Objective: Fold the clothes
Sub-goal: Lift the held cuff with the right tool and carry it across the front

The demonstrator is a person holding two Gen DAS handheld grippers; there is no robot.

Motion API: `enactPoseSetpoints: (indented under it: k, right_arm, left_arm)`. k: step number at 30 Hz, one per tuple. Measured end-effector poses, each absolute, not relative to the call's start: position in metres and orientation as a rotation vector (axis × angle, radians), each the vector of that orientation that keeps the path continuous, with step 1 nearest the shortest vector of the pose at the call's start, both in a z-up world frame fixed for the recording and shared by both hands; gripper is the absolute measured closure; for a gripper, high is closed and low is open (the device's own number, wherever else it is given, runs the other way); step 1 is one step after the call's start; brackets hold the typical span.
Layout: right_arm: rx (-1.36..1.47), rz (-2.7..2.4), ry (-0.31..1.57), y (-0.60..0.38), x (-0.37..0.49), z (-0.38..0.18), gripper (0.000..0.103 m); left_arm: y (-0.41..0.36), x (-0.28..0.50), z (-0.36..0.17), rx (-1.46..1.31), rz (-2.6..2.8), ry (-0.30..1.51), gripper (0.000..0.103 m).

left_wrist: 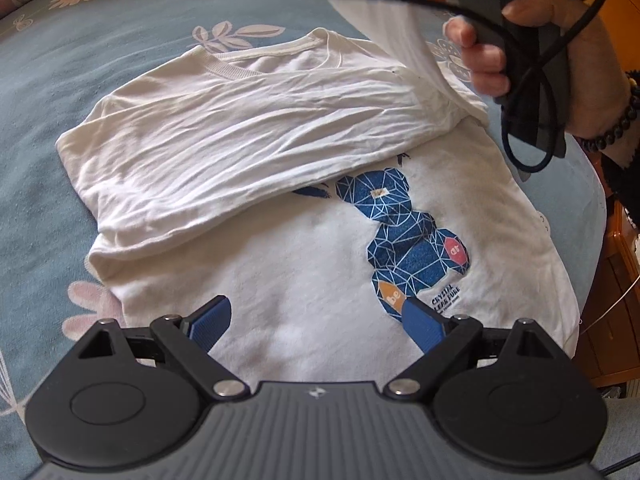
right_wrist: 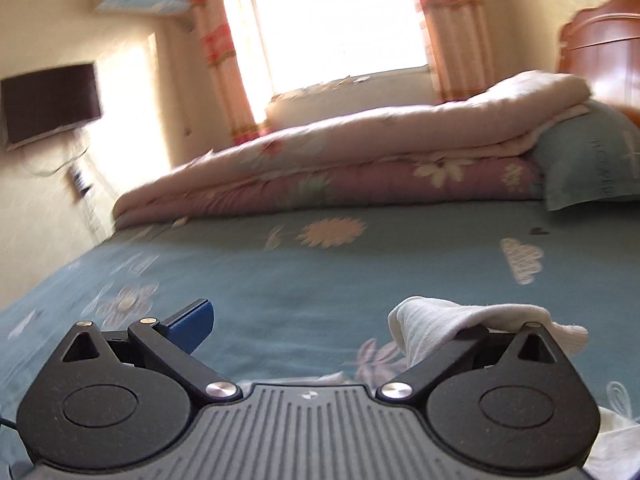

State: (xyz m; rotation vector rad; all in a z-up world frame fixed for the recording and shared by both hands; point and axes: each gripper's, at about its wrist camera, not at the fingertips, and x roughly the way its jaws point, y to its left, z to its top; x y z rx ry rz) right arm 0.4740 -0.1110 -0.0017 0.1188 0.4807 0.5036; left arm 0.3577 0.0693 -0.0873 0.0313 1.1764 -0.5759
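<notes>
T-shirt [left_wrist: 304, 184], white with a blue bear print, lies on the bed [left_wrist: 48, 92], one side already folded across the chest. It looks light, limp and creased, so it should drape and slip rather than hold shape; hems and sleeve edges are likely the best grips. Left tongs [left_wrist: 316, 320] hover spread over the lower front, pinching nothing. Right tongs [right_wrist: 304, 320] are spread too, white cloth [right_wrist: 440, 320] draped over one finger, the hand [left_wrist: 532, 40] raised at the far sleeve.

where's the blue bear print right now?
Left wrist view: the bear print sits right of centre on the white t-shirt, just below its folded-over flap and just ahead of the open left gripper.
</notes>
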Motion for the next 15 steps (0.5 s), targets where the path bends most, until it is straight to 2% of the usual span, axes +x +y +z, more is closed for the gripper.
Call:
enactPoseSetpoints:
  k: [15]
  right_arm:
    - [-0.094,0.725,0.628,-0.048,0.46,-0.034,0.0]
  left_arm:
    - [0.088,0.346,-0.095,-0.015,-0.529,1.186,0.011]
